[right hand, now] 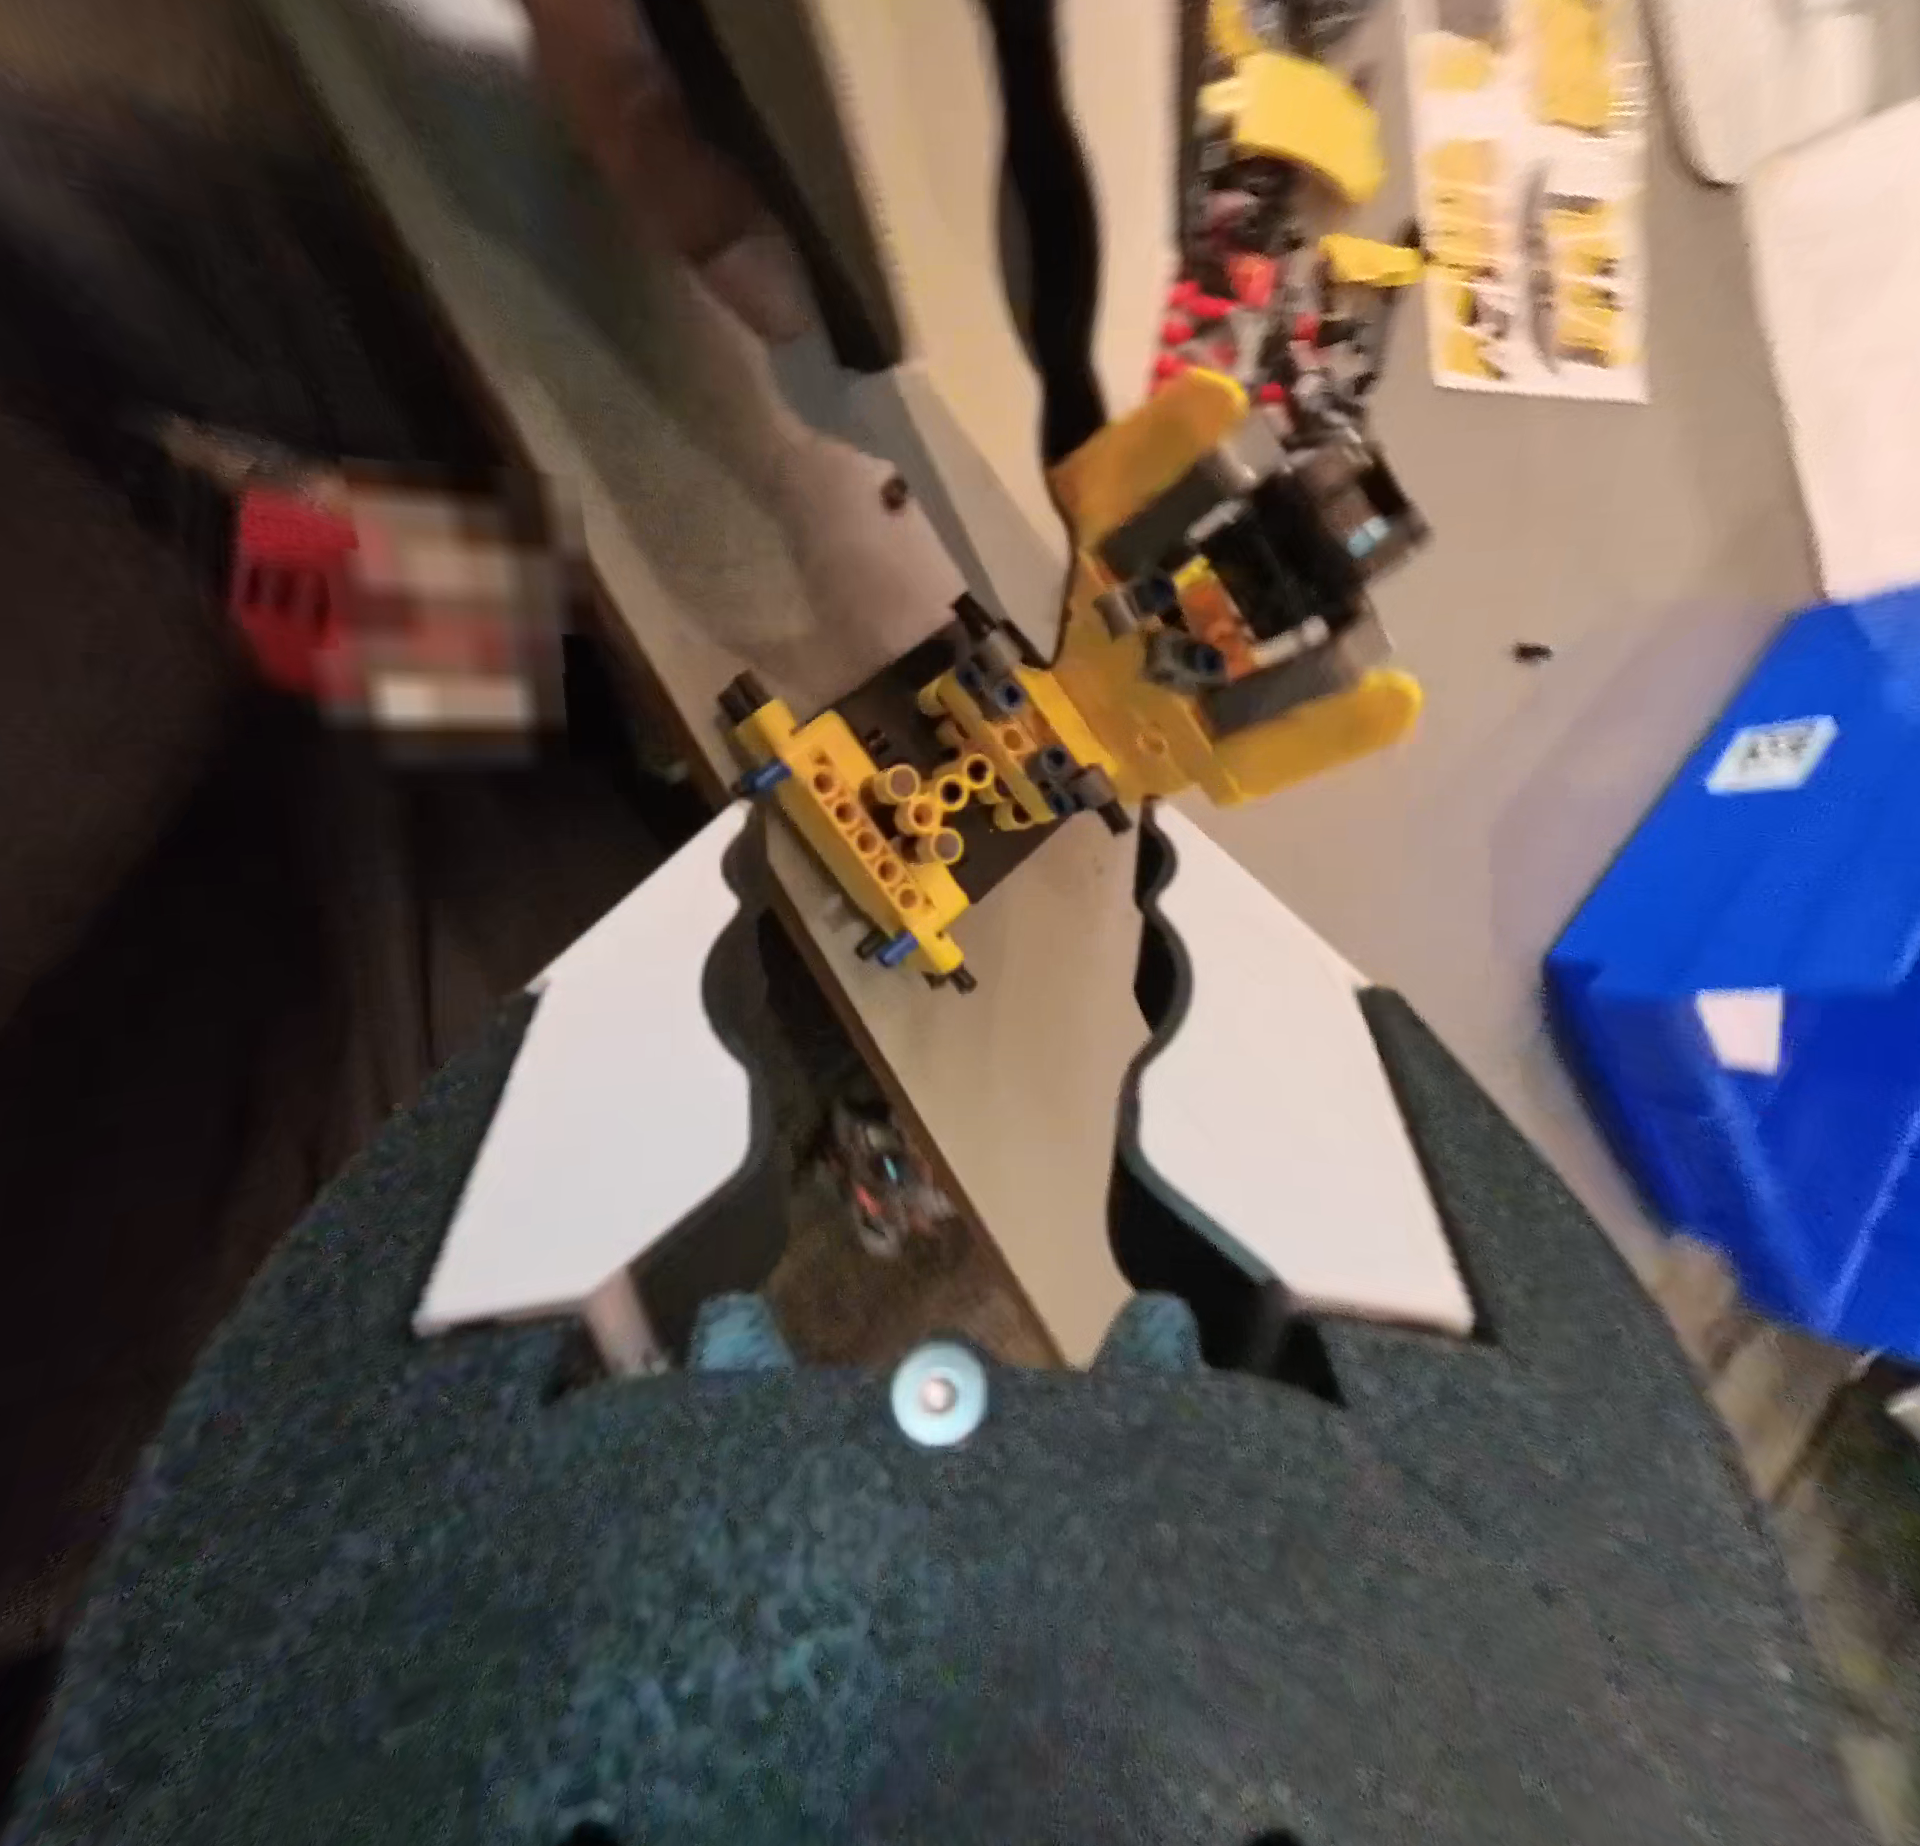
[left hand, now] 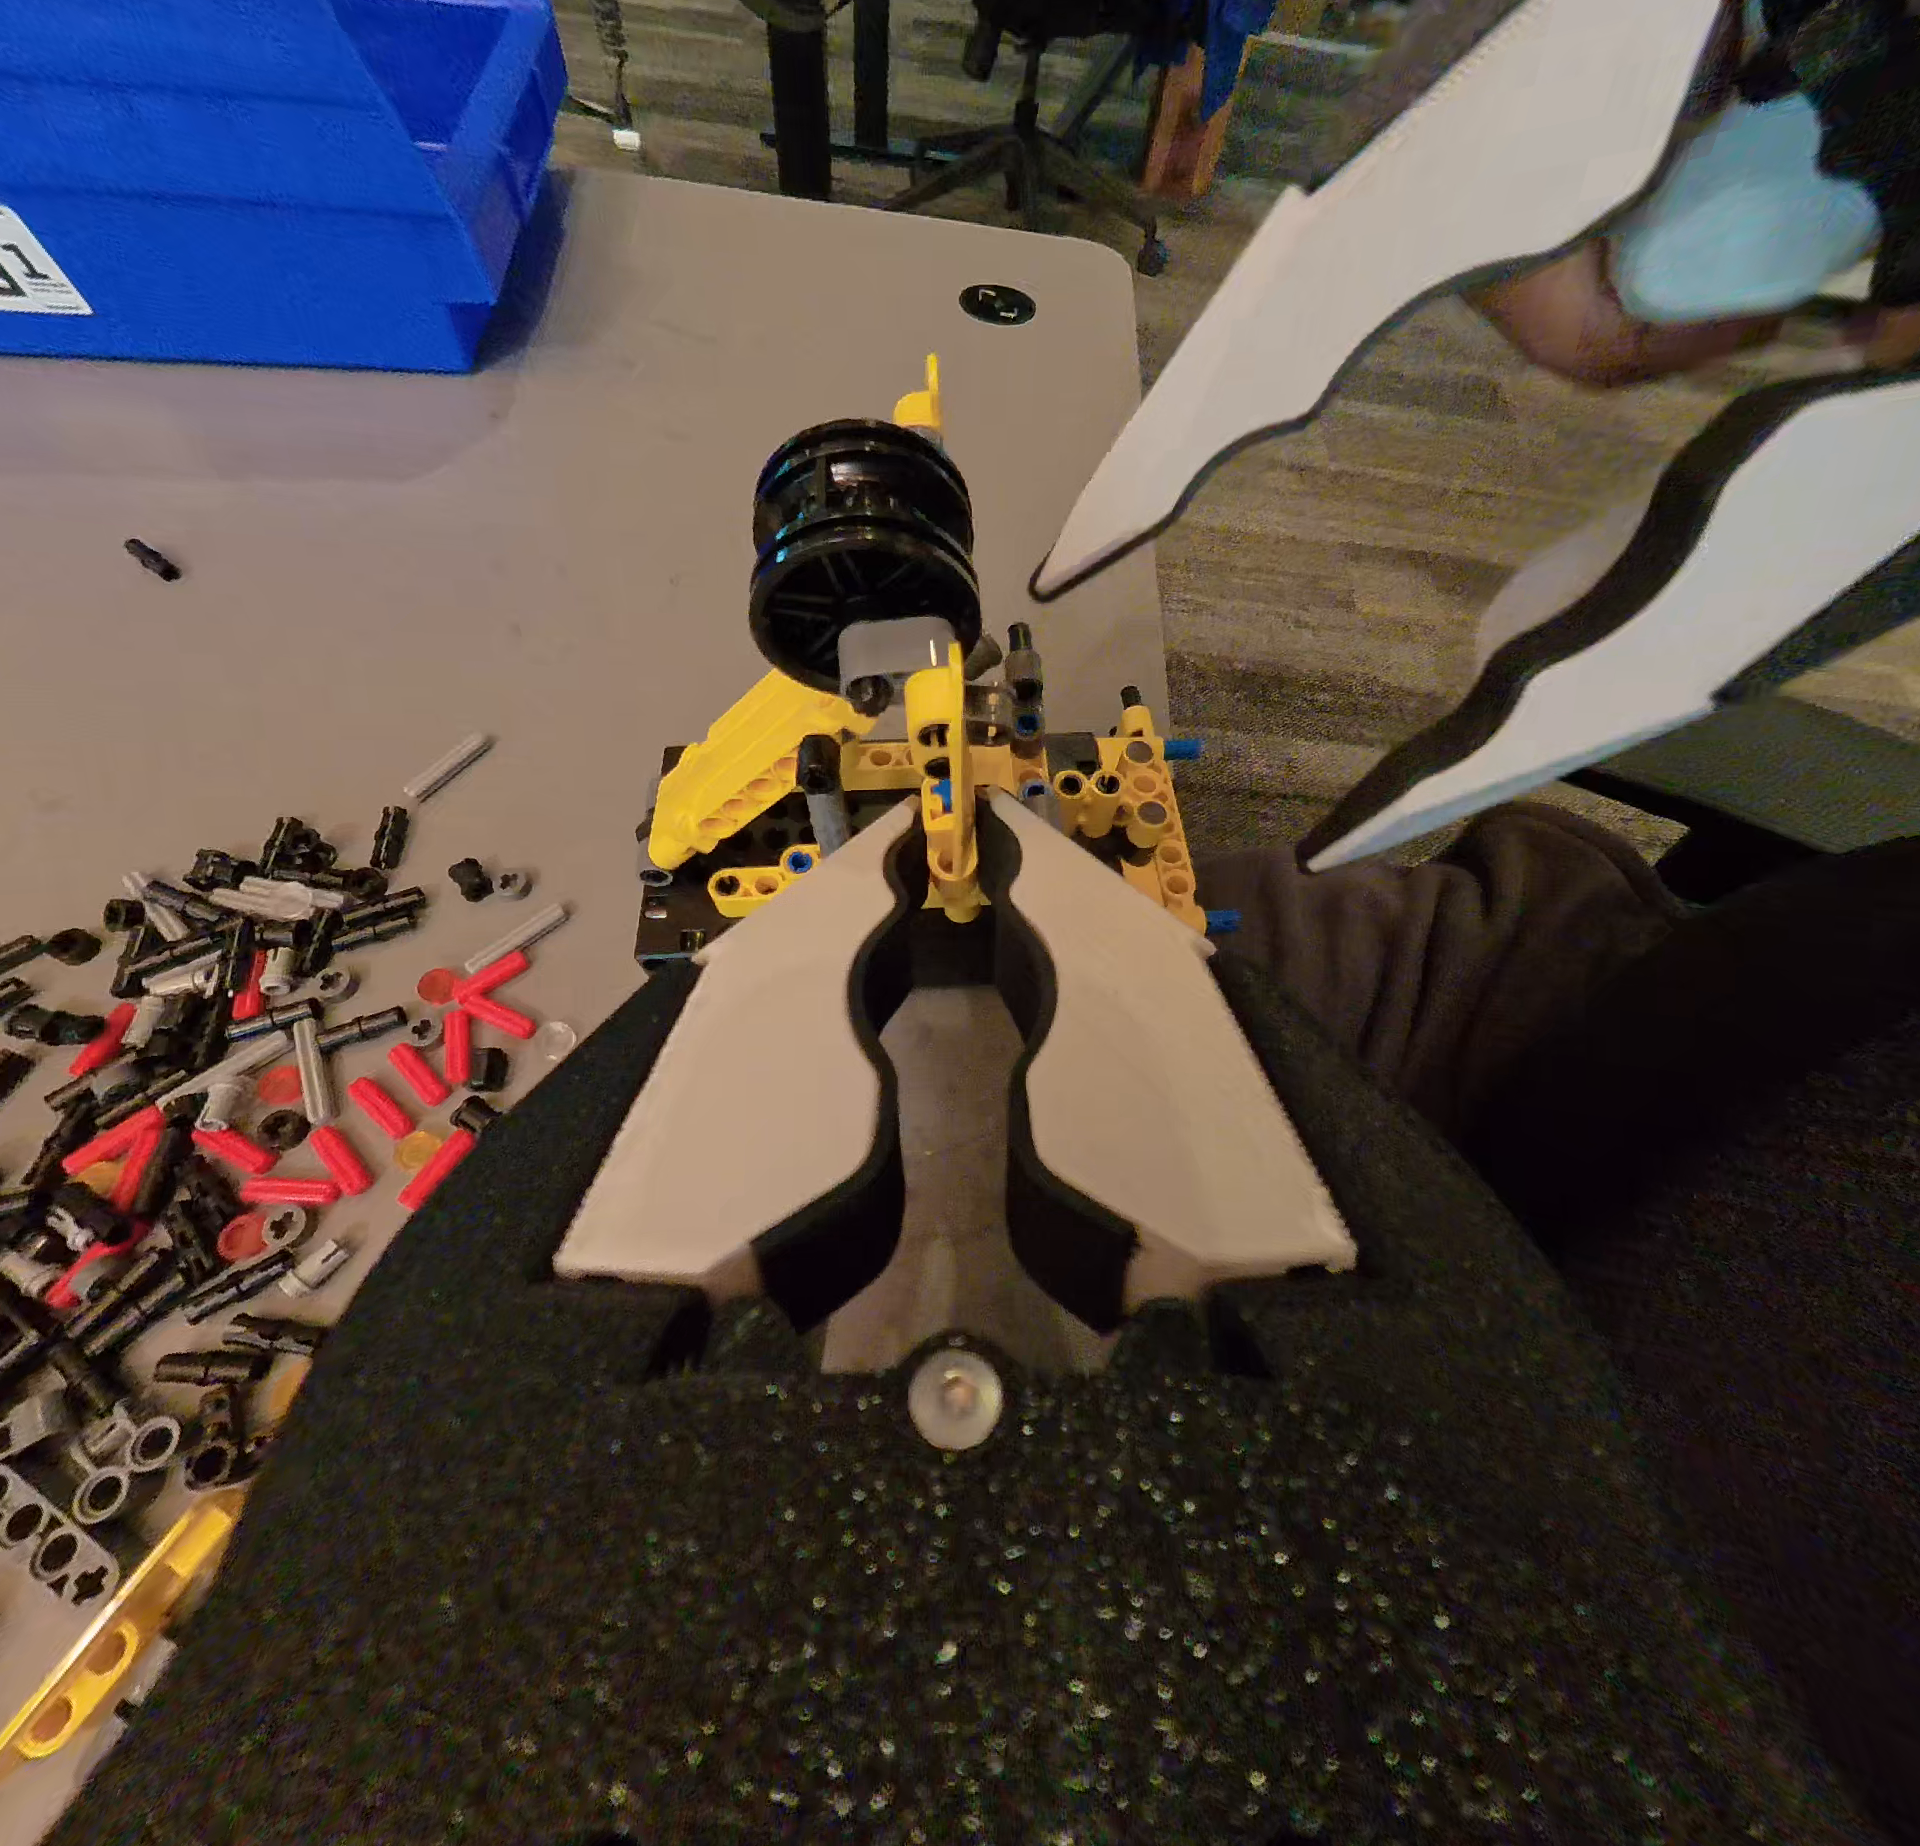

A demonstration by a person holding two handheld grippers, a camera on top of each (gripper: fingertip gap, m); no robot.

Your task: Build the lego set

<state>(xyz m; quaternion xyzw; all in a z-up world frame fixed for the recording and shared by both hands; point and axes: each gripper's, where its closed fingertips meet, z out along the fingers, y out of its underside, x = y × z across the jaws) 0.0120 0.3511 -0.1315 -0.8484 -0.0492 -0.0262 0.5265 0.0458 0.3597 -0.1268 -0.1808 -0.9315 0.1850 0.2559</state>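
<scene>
We see the left gripper (left hand: pixel 948 809) reaching forward low over the table (left hand: pixel 582 425), its two white fingers nearly together and pinched on a thin upright yellow piece (left hand: pixel 943 757) that belongs to the yellow and black brick model (left hand: pixel 914 809). The model sits at the right edge of the table, close to the near corner. A black wheel (left hand: pixel 862 549) stands up on its far side, with a yellow curved panel (left hand: pixel 758 747) leaning at its left.

The right gripper (left hand: pixel 1164 726) hangs in the air at the upper right of the left wrist view, tilted down toward the model. Its fingers are spread wide, nothing between them. One fingertip is near the wheel but apart from it. A person's hand (left hand: pixel 1590 321) shows behind that gripper, partly hidden.

The right wrist view is blurred. Here the right gripper (right hand: pixel 945 825) points at the model (right hand: pixel 1039 736) from the table's edge, fingertips just short of it, and we cannot tell whether they touch it. The left gripper (right hand: pixel 1070 508) comes in from the far side of this view, clamped on the model's yellow part.

A loose pile of small parts (left hand: pixel 239 1090), black, grey and red, lies on the table at the left, near side. One black pin (left hand: pixel 153 558) lies alone farther off. A blue bin (left hand: pixel 270 134) stands at the far left with a white label on it. Printed sheets (right hand: pixel 1527 155) lie on the table in the right wrist view. An office chair (left hand: pixel 1029 61) is on the floor beyond the table. Dark cloth (left hand: pixel 1455 965) lies at the right, just beside the model.
</scene>
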